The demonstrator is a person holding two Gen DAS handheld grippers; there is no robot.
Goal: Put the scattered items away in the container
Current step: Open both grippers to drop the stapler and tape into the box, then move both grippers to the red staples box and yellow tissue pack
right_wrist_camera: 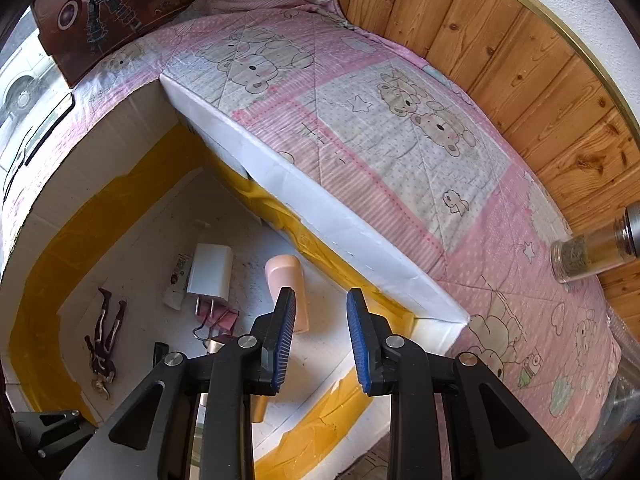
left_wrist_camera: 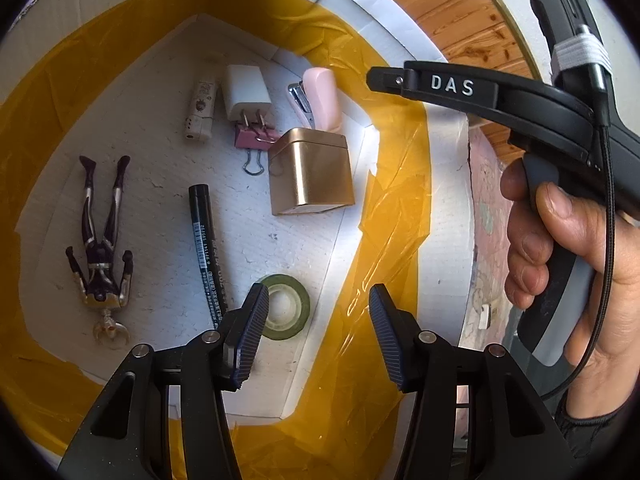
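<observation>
Both my jaws hang empty and apart over the box, left gripper by the tape. One jar lies on the bed; my right gripper should cross, grip its middle squarely.

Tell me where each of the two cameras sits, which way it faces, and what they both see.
Left wrist: on the left gripper, looking steeply down into the white foam box at its contents; its open fingers show, as does the person's right hand on the other gripper's handle.
Right wrist: on the right gripper, angled down over the box's corner and the pink quilt beyond; only its own empty fingers show.
Shared: the box, the white charger, pink stapler and toy figure.
</observation>
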